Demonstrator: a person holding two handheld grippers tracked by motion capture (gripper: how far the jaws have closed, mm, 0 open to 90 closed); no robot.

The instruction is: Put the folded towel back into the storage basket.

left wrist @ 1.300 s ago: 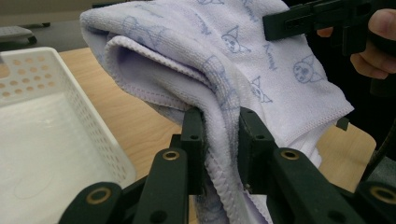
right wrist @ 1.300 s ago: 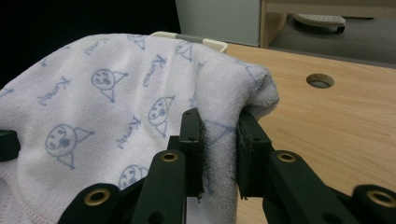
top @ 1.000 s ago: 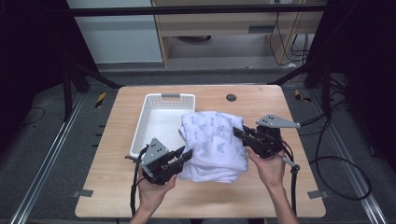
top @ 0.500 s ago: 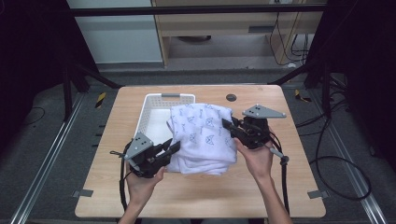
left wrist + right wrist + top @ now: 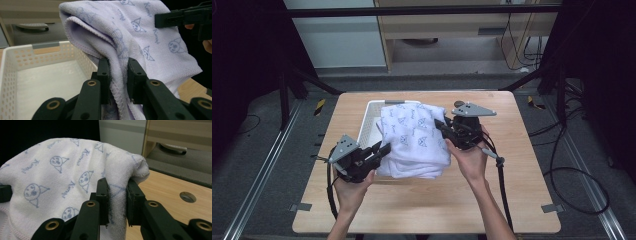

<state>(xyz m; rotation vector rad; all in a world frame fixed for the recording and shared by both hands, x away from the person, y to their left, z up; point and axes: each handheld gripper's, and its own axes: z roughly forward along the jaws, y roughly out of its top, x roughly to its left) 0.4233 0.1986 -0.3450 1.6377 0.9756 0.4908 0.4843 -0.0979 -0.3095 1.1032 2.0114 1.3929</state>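
- Our left gripper (image 5: 117, 75) has its jaws clamped on a thick fold of the towel (image 5: 140, 37); in the left gripper view the cloth is pinched between the two black jaws and drapes down past them.
- Our right gripper (image 5: 117, 202) grips the opposite side of the same towel, its jaws closed on a rolled edge.
- Between the two grips the folded towel hangs lifted off the worktop (image 5: 512, 200), bunched and sagging slightly in the middle, with its far half over the near right part of the basket (image 5: 368, 125).
- The white basket looks empty inside, as far as the left gripper view shows; it sits toward the far left of the worktop, partly hidden under the cloth in the high view.
- We judge the work about midway: the towel is folded, picked up and carried to the basket; lowering it in and letting go on both sides is left.
- A small round hole (image 5: 187, 196) in the worktop lies beyond the right gripper, apart from the towel.
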